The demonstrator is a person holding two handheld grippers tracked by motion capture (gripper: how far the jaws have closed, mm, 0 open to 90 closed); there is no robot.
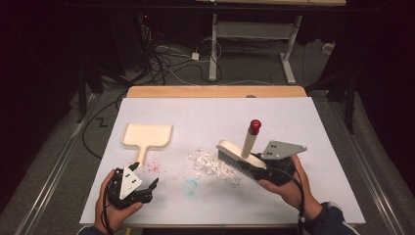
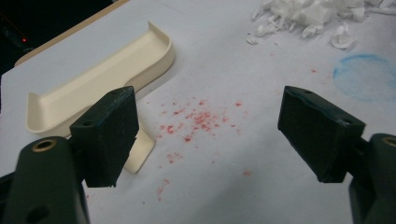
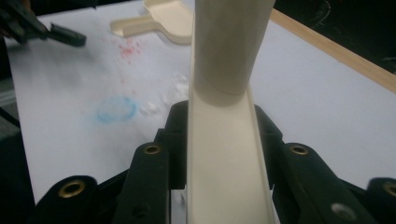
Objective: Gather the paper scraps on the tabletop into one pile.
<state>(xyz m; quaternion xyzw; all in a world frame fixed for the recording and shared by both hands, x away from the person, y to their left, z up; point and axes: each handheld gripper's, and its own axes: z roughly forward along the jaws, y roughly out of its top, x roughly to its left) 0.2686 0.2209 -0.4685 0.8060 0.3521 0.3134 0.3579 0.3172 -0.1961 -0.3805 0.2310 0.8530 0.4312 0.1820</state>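
**Brush in my right tongs, dustpan lying free**

Brush (image 1: pixel 240 155): cream body with dark bristles, its round handle tipped by a red cap (image 1: pixel 255 126). My right gripper (image 1: pixel 266 169) is clamped on the brush's flat back, jaws pressed against both sides, as the right gripper view shows. The bristles sit at the right edge of the white scraps (image 1: pixel 211 164), which lie heaped near the middle of the white table sheet (image 1: pixel 205 115).

Dustpan (image 1: pixel 146 136): cream, flat on the sheet, left of the scraps, handle pointing toward me. Nothing touches it.

Left gripper (image 1: pixel 147 181): in my left hand (image 1: pixel 111 205), jaws spread wide with nothing between them. It hovers just short of the dustpan's handle end; in the left gripper view one jaw overlaps the handle.

Red crumbs (image 2: pixel 196 122): scattered beside the dustpan handle, between my open left jaws.

Blue ring mark (image 1: pixel 190 186): on the sheet, near me, below the scraps.
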